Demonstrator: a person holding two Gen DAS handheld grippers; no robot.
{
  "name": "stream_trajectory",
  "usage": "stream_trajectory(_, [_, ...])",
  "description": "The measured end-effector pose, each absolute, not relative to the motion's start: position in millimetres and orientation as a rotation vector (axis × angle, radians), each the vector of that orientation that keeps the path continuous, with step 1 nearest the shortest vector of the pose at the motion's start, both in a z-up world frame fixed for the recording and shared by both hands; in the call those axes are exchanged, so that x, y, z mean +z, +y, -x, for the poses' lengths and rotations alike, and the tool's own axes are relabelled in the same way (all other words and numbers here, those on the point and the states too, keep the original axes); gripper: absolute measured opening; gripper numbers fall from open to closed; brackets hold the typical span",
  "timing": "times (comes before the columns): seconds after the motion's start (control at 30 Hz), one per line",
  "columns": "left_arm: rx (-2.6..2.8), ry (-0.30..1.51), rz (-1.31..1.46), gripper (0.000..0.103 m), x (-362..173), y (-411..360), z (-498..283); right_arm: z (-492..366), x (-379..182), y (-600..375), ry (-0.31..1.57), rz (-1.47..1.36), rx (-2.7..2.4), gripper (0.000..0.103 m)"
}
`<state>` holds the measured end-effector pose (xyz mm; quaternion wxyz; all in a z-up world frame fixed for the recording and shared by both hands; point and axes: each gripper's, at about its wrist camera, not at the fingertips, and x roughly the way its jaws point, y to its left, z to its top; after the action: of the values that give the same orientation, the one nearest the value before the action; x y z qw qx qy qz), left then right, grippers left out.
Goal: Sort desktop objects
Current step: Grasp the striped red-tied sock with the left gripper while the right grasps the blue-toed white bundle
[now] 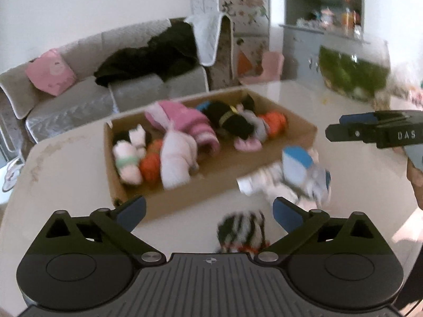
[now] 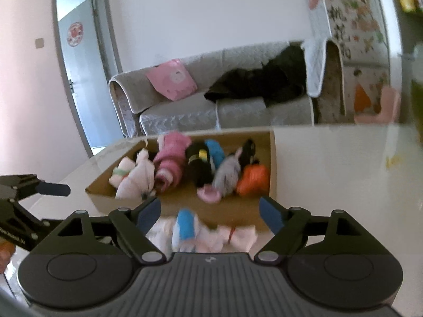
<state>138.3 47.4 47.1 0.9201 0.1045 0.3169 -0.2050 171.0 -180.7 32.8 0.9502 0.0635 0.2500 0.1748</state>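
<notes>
A cardboard box [image 1: 185, 200] on the white table holds several rolled socks, pink, black, orange and white; it also shows in the right wrist view [image 2: 272, 163]. My left gripper [image 1: 208, 212] is open and empty above a black-and-white striped sock [image 1: 242, 233]. A white and blue sock pile [image 1: 293, 174] lies on the table right of the box. My right gripper [image 2: 210, 212] is open and empty just above that pile [image 2: 185, 227]. The right gripper also shows at the right of the left wrist view [image 1: 370, 129].
A grey sofa [image 1: 79, 97] with a pink cushion and black clothes stands behind the table. A glass bowl with green plants [image 1: 354, 71] sits at the table's far right. The left gripper shows at the left of the right wrist view [image 2: 39, 189].
</notes>
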Motion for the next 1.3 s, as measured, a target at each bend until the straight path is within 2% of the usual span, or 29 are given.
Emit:
stream_trajectory(0.27, [-0.448,0.734,-0.241,0.103,16.1,40.5,-139.5,-182.9,8.8,-152.0,0.576,-0.116,0.356,0.079])
stream_trajectory(0.33, [-0.468,0.742,-0.243,0.103,12.4,37.7,-139.6,-190.3,5.0,-147.7,0.594,-0.120,0.350,0.076])
stream_trajectory(0.37, [-0.469,0.751,-0.253,0.103,9.6,35.1,-141.0,-189.6,2.3,-150.4,0.605,-0.128,0.346,0.072])
stream_trajectory(0.4, [-0.464,0.758,-0.265,0.103,6.6,32.6,-142.4,-192.2,0.6,-150.3,0.618,-0.136,0.342,0.063])
stream_trajectory(0.47, [-0.457,0.775,-0.278,0.103,1.5,27.9,-145.9,-193.6,-4.1,-150.7,0.642,-0.143,0.343,0.051])
stream_trajectory(0.93, [-0.472,0.803,-0.234,0.103,-8.5,29.0,-153.2,-190.7,-17.4,-145.2,0.677,-0.146,0.350,0.052])
stream_trajectory(1.03, [-0.473,0.803,-0.222,0.103,-9.4,29.7,-154.1,-190.9,-16.3,-144.6,0.678,-0.146,0.359,0.045])
stream_trajectory(1.1, [-0.492,0.795,-0.226,0.098,-8.4,30.0,-151.9,-189.4,-15.3,-143.7,0.680,-0.136,0.362,0.044])
stream_trajectory(1.2, [-0.519,0.784,-0.230,0.085,-5.4,29.7,-148.2,-186.1,-13.9,-144.6,0.678,-0.130,0.367,0.043])
stream_trajectory(1.27, [-0.534,0.777,-0.234,0.071,-3.5,28.8,-146.2,-184.3,-13.3,-146.1,0.679,-0.126,0.369,0.043])
stream_trajectory(1.3, [-0.537,0.777,-0.234,0.068,-2.8,28.6,-145.6,-183.1,-13.0,-146.5,0.677,-0.122,0.370,0.043])
